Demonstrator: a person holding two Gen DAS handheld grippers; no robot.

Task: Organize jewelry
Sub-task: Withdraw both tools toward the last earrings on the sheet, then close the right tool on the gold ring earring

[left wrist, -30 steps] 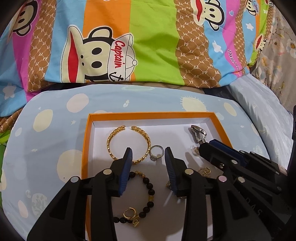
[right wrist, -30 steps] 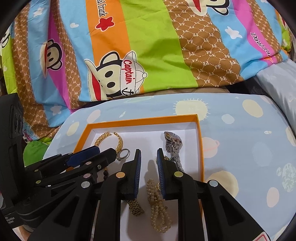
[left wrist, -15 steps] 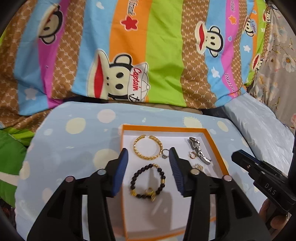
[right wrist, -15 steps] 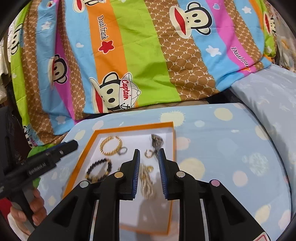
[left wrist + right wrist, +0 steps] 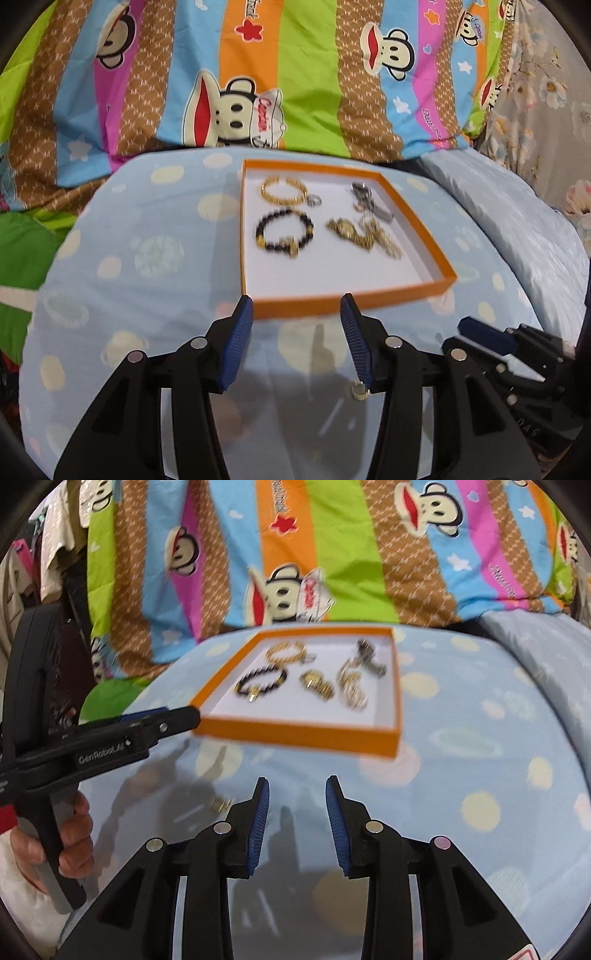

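— So, left to right: why does the left gripper (image 5: 296, 308) hover short of the orange tray (image 5: 347, 303)?

— Its jaws are spread and empty; probably it's between picks. Inside the tray lie the black bead bracelet (image 5: 284, 232), gold bangle (image 5: 283, 190), gold watch (image 5: 351, 232) and silver watch (image 5: 371, 201), grouped to stay tidy.

— And that small gold earring (image 5: 359, 391) on the spotted sheet (image 5: 147, 277)?

— Outside the tray, likely next. The right gripper (image 5: 297, 792) is parted too, holding nothing.

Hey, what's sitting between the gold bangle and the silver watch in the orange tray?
A small silver ring lies beside the gold bangle, then bare white tray floor up to the silver watch. The left wrist view shows it best.
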